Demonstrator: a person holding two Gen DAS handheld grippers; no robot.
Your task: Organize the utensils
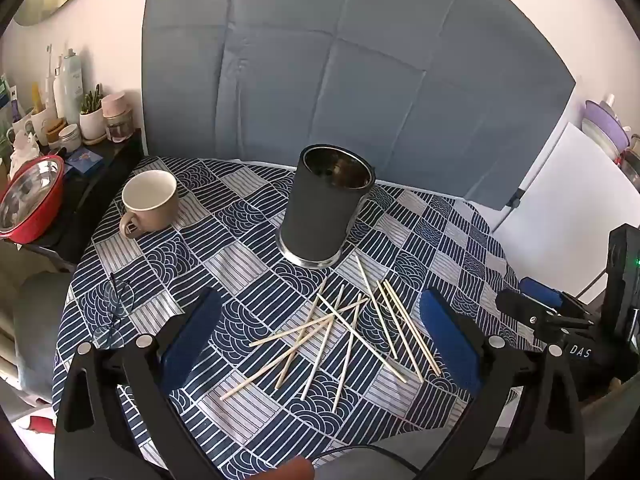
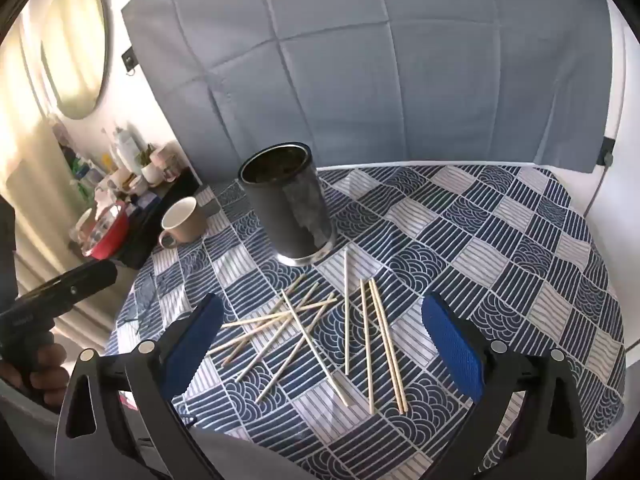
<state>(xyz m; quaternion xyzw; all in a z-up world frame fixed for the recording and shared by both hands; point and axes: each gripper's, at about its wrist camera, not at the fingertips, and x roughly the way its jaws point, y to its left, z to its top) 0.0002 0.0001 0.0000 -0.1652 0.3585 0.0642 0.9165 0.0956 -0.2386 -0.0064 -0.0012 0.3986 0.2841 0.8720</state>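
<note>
- While both grippers are being held above the near edge, one round table (image 1: 168,264) is being covered by a blue-and-white patterned cloth (image 2: 500,240).
- One dark cylindrical holder (image 1: 324,208) is being kept upright near the table's middle, its mouth open.
- One beige mug (image 1: 150,200) is being left upright, well apart to the holder's left.
- One pair of glasses (image 1: 114,312) is being left at the left edge.
- About ten wooden chopsticks (image 1: 340,336) are being left scattered flat in front of the holder, several crossed, three roughly parallel on the right.
- The left gripper (image 1: 320,344) is being held wide apart, nothing grasped or touched.
- The right gripper (image 2: 324,344) is likewise being held wide, empty, over the chopsticks.
</note>
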